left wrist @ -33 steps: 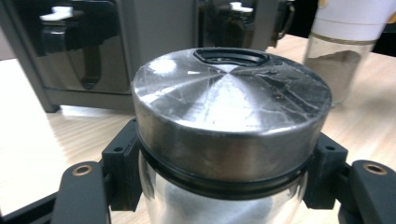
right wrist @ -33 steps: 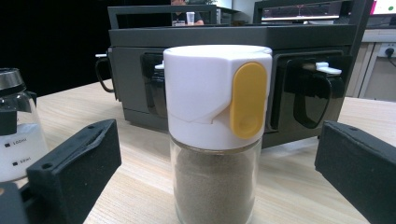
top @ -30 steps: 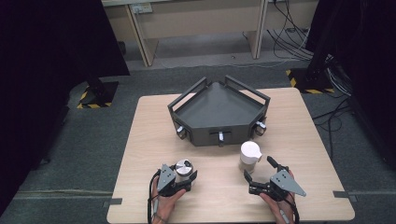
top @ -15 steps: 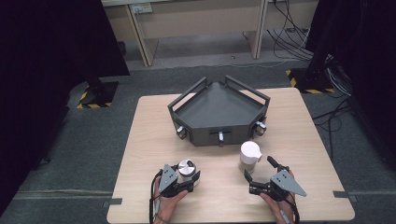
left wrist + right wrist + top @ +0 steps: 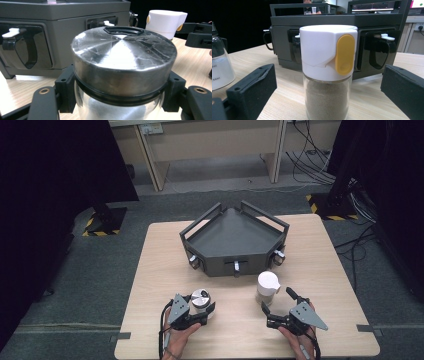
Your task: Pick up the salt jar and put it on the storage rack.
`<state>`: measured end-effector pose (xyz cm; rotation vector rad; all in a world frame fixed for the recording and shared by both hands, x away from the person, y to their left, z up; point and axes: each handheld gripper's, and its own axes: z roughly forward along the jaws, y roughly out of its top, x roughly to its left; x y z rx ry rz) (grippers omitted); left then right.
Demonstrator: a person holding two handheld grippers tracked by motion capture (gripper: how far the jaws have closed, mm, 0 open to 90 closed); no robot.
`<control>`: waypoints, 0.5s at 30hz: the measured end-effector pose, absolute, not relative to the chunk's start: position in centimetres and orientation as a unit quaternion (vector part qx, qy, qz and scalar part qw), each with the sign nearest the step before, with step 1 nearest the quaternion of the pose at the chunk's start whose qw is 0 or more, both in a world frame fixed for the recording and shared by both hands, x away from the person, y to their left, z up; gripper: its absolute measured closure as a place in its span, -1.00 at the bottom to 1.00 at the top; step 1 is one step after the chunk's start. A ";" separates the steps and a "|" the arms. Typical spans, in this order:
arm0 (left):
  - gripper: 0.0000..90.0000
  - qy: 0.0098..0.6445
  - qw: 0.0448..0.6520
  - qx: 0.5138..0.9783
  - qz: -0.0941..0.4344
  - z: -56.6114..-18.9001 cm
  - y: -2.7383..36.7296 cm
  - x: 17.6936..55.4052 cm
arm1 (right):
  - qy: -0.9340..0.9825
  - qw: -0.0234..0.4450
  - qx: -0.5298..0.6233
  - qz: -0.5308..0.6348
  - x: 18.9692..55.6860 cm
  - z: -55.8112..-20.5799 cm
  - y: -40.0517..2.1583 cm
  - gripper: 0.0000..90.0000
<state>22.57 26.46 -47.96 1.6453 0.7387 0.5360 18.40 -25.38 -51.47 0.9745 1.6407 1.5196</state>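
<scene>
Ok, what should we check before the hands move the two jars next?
1. Left gripper shut on the metal-lid jar, pads pressing both sides: ok.
2. Right gripper around the white-cap jar: not ok, its jaws stand open and apart from the glass.
3. White-cap jar upright on the table: ok.
4. Yellow tab on the white cap closed: ok, it lies flat.
5. Room in the grey tray behind the jars: ok, its floor is bare.
6. Metal lid tight on its jar: cannot tell.
</scene>
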 end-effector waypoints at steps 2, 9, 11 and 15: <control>-0.32 0.317 0.589 0.707 0.229 -47.8 26.5 22.6 | 0.631 0.344 0.375 0.585 18.4 -51.5 -25.4 -0.99; -0.32 0.319 0.589 0.708 0.223 -47.3 26.7 22.9 | 0.630 0.344 0.377 0.585 18.4 -51.4 -25.4 -0.99; -0.32 0.319 0.592 0.706 0.222 -47.1 26.7 23.1 | 0.630 0.344 0.377 0.585 18.4 -51.4 -25.4 -0.99; -0.32 0.317 0.593 0.706 0.223 -46.5 26.8 23.5 | 0.630 0.344 0.376 0.586 18.4 -51.5 -25.4 -0.99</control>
